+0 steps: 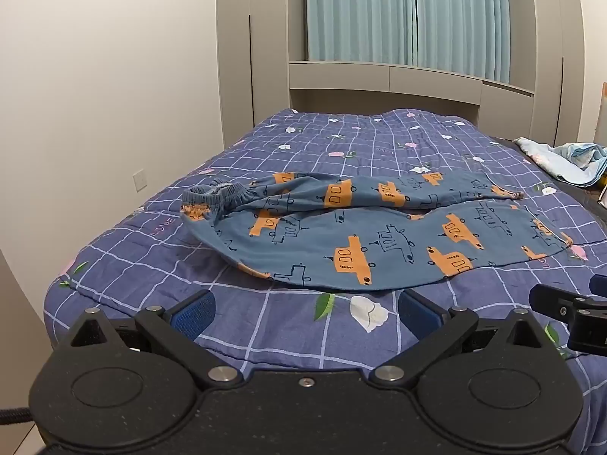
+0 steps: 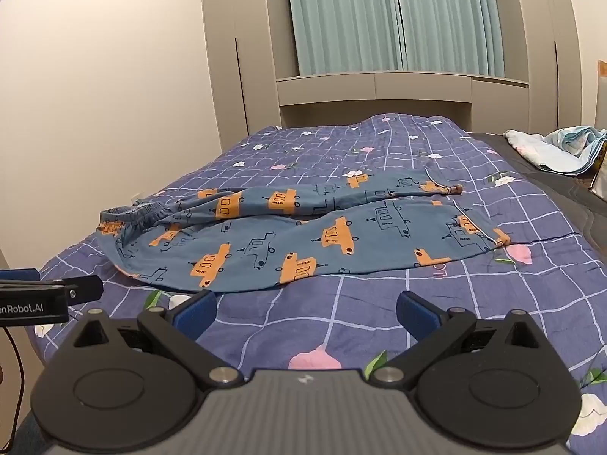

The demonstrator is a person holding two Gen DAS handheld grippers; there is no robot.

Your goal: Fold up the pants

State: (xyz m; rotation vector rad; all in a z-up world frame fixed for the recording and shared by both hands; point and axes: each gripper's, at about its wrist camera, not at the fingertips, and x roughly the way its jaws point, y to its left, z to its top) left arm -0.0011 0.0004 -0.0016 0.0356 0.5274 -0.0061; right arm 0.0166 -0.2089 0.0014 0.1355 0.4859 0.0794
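Blue children's pants (image 1: 364, 231) with orange car prints lie across the bed, elastic waistband (image 1: 216, 195) at the left, leg cuffs at the right. The far leg lies rumpled and partly over the near leg. They also show in the right wrist view (image 2: 296, 239). My left gripper (image 1: 305, 313) is open and empty, hovering above the quilt just short of the pants' near edge. My right gripper (image 2: 305, 313) is open and empty too, near the same edge further right. Each gripper shows at the side of the other's view.
The bed carries a purple checked quilt (image 1: 341, 136) with flower prints. A crumpled light blue blanket (image 1: 565, 159) lies at the far right. A white wall stands at the left, with wardrobes and teal curtains (image 1: 406, 11) behind the bed.
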